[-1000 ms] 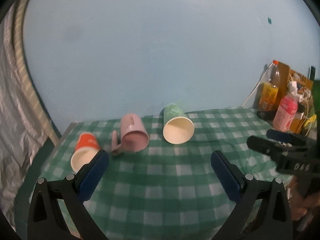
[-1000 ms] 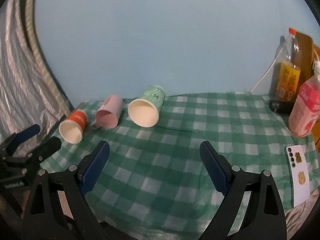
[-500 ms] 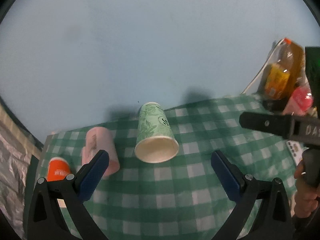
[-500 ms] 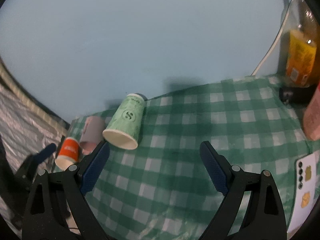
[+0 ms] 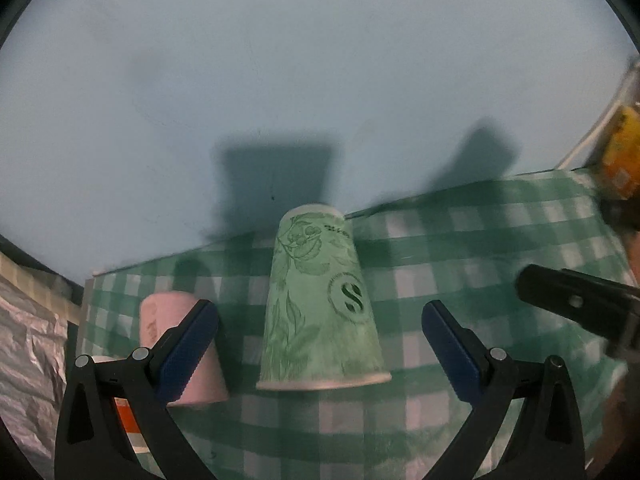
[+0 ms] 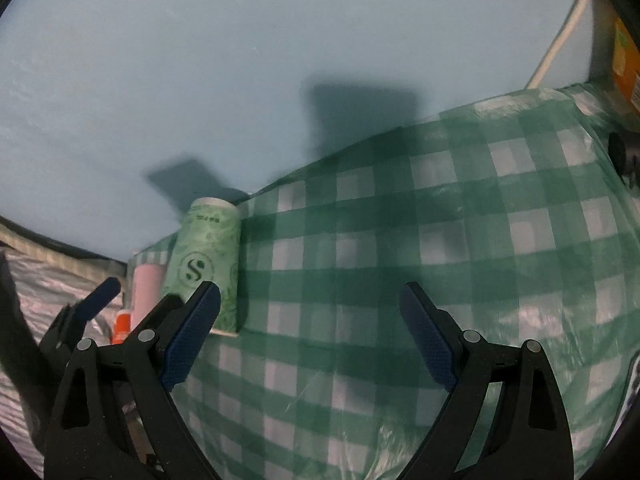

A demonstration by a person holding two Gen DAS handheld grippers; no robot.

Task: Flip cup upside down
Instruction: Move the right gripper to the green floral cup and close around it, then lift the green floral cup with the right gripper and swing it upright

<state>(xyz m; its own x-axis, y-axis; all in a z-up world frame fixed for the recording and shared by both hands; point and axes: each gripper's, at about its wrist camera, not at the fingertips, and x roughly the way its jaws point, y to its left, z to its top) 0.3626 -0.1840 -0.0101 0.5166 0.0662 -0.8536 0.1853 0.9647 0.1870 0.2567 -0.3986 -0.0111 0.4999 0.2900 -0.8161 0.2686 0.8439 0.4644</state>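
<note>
A green paper cup with leaf print lies on its side on the green checked tablecloth, rim toward me. My left gripper is open, its blue pads on either side of the cup's rim end without touching it. The cup also shows in the right wrist view, at the left behind the left pad. My right gripper is open and empty over the cloth, to the right of the cup. It shows in the left wrist view as a black finger.
A pink mug lies left of the green cup, and an orange cup lies beyond it, partly hidden by my left finger. Orange bottles stand at the far right. The blue wall is close behind the table.
Both grippers have moved forward and down toward the table. The green cup now lies between the left gripper's pads and looks much larger. No cup has moved.
</note>
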